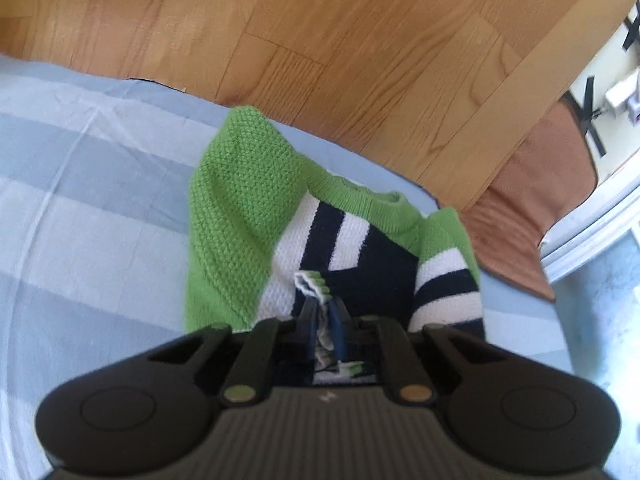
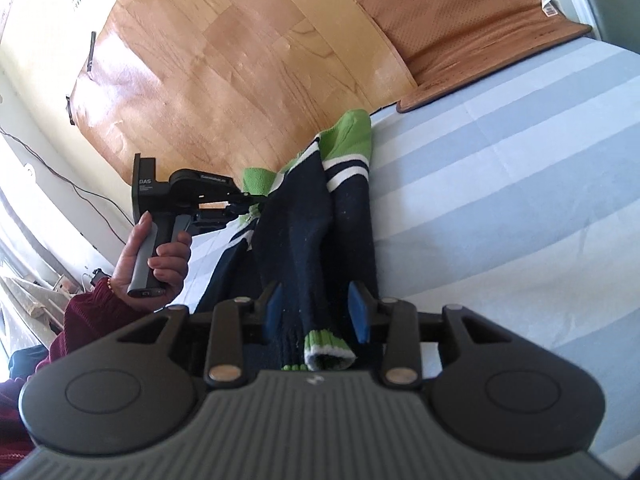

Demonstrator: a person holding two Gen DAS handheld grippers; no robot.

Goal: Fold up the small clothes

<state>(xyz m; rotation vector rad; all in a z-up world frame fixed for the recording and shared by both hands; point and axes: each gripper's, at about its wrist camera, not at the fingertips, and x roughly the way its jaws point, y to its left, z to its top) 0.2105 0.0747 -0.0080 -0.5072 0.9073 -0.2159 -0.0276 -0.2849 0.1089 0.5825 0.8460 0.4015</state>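
A small knitted sweater in green, white and navy lies partly lifted on the striped bed sheet. My left gripper is shut on a ribbed green-and-white edge of it, which pokes out above the blue pads. In the right wrist view the navy part of the sweater runs toward the camera. Its green-and-white cuff lies between the fingers of my right gripper, which is open, with the blue pads standing apart from the cloth. The left gripper shows there too, held by a hand and pinching the sweater's left side.
The pale blue striped sheet spreads to the right. Beyond its edge is wooden floor with a brown mat at the far corner. A dark red sleeve and a wall cable are at the left.
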